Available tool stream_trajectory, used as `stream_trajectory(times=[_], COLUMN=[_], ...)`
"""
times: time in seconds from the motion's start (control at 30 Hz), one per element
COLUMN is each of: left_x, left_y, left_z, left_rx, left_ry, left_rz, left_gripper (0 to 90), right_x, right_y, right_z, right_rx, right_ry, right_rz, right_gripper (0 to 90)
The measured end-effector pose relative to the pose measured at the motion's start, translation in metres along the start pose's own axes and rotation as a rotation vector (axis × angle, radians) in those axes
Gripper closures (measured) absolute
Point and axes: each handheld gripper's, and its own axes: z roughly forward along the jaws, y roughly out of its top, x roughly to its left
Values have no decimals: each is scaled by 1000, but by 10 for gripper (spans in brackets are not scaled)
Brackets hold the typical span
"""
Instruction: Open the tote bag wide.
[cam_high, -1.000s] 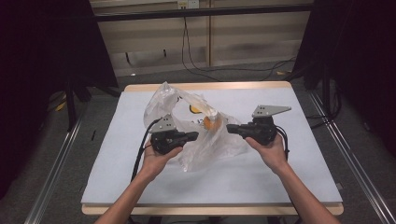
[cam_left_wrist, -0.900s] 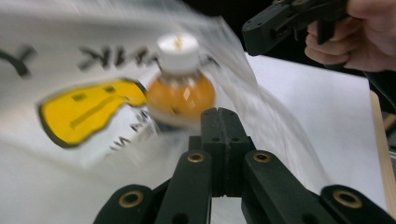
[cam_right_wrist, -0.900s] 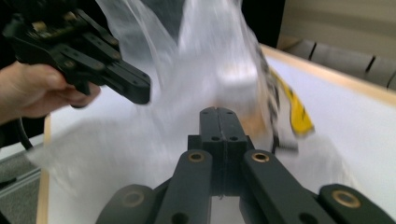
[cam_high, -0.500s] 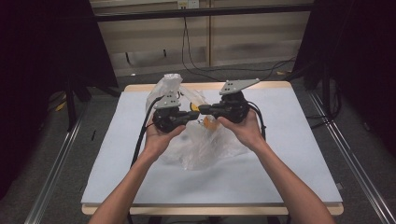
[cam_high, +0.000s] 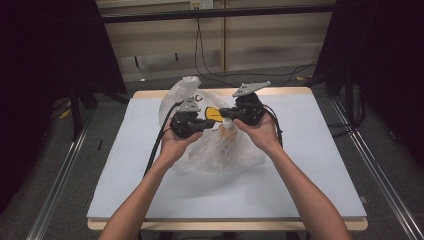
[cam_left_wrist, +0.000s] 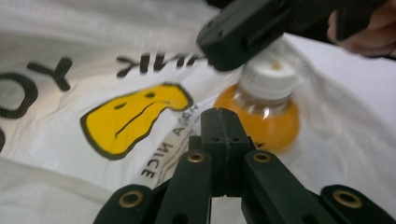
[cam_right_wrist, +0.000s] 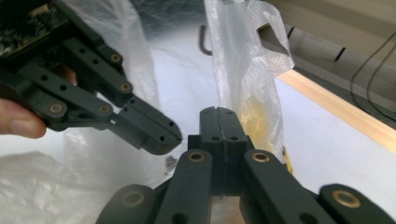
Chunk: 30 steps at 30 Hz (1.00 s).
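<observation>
Both grippers over the plastic bag (cam_high: 220, 145).
I held the left gripper (cam_high: 212, 122) and right gripper (cam_high: 223, 114) fully closed, empty, tips nearly meeting above the orange bottle (cam_left_wrist: 264, 116).

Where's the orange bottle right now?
The orange bottle sits inside the plastic bag at mid-table, beside the bag's yellow smiley print, just under the right gripper in the left gripper view.

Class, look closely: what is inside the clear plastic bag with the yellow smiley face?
A bottle of orange liquid with a white cap shows through the plastic bag. Its lower part is covered.
</observation>
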Motion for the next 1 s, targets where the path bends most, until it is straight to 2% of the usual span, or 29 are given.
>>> stream_trajectory(times=[0.03,0.1,0.13,0.2,0.23,0.27,0.3,0.33,0.37,0.4,0.43,0.47,0.53,0.6,0.67,0.7,0.8,0.83,0.9,0.93,0.97,1.0], left_x=[1,4,4,3,4,5,7,11,11,10,13,11,15,15,14,14,14,17,16,16,15,16], left_y=[-1,-2,-2,-5,-7,-10,-12,-14,-17,-22,-24,-29,-36,-43,-48,-50,-56,-57,-61,-64,-68,-71], left_z=[1,3,4,8,11,14,16,17,19,22,24,28,33,37,40,41,43,43,46,48,49,49], left_rx=[3,3,18,46,68,88,108,121,127,125,152,158,196,213,247,256,280,317,336,367,370,394], left_ry=[4,-1,9,6,14,20,11,19,15,20,17,17,13,16,16,11,11,17,37,38,40,31], left_rz=[-21,-15,-6,-31,-26,-40,-28,20,2,-40,6,-39,-11,-23,-8,12,-3,32,39,51,39,45], left_gripper=[900,900,900,900,900,900,900,900,900,900,900,900,900,900,900,900,900,900,900,900,900,900], right_x=[-3,-10,-13,-16,-17,-18,-18,-21,-22,-25,-27,-28,-29,-29,-28,-28,-28,-27,-29,-29,-31,-32], right_y=[-1,-5,-8,-15,-20,-25,-31,-37,-42,-48,-53,-59,-71,-83,-96,-102,-118,-122,-130,-133,-138,-140], right_z=[0,2,4,6,7,9,9,8,8,7,7,8,12,16,22,25,32,32,31,30,27,24], right_rx=[2,26,33,43,45,54,54,57,54,57,71,86,115,135,164,183,227,234,235,243,234,232], right_ry=[-13,-30,-25,-24,-23,-20,-33,-19,-19,-14,-16,-11,-11,10,29,31,52,49,61,57,59,61], right_rz=[4,13,19,36,43,44,45,60,70,83,86,89,89,95,98,98,99,105,118,114,116,115], right_gripper=[900,900,900,900,900,900,900,900,900,900,900,900,900,900,900,900,900,900,900,900,900,900])
